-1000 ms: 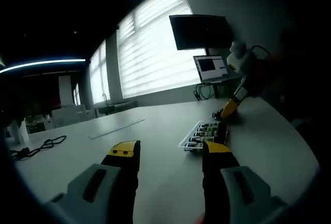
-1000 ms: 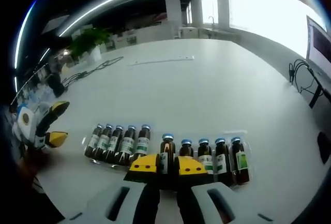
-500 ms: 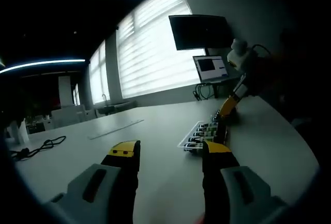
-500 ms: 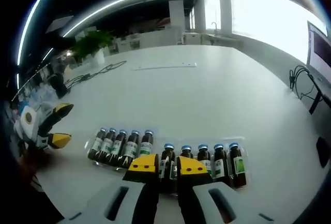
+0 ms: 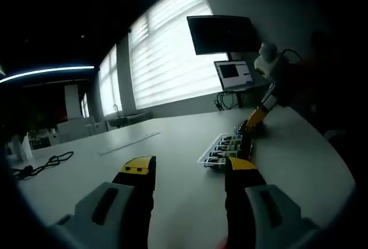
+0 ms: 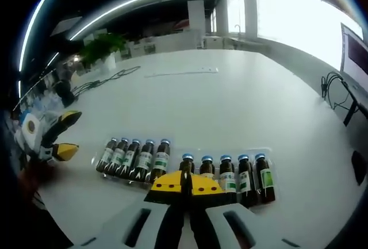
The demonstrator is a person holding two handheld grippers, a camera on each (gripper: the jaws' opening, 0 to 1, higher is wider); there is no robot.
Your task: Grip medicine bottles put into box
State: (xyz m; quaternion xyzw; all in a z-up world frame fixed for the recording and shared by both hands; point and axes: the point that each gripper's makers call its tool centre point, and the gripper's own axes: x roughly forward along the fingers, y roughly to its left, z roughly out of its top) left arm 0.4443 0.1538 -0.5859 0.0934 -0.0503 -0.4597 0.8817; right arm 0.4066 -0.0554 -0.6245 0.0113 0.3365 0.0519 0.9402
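The right gripper [image 6: 185, 184]'s yellow-tipped fingers [image 6: 167, 183] are seen pinched together at 6 o'clock of the right gripper view, basically no gap left between them. A dark bottle neck seems to sit right at the seam, but whether it's actually clamped or just standing behind the tips can't be told from here. Just past the tips, a row of medicine bottles [image 6: 230, 171] with blue caps is lined up in a clear tray [image 6: 270, 152], running out toward 3 o'clock. A second tray of bottles [image 6: 133, 158] is lying at about 9 o'clock of the tips, slightly tilted, close beside the first row. Further out at 9 o'clock the left gripper [image 6: 60, 137] can be spotted hovering over the white counter [image 6: 230, 99].

In the left gripper view those fingers [image 5: 138, 171] are spread wide apart with nothing in between, and the bottles are seen at 2 o'clock beyond the right-hand finger, well apart from it.

Handling guess: small glass vials, so light, stiff, smooth and kinda slippery, and breakable if squeezed too hard or tipped over. They're packed tight, so a neighbour could easily get knocked. The cap or neck is probably the best spot to be grabbed, since the bodies are touching each other. No box for them can be made out yet.
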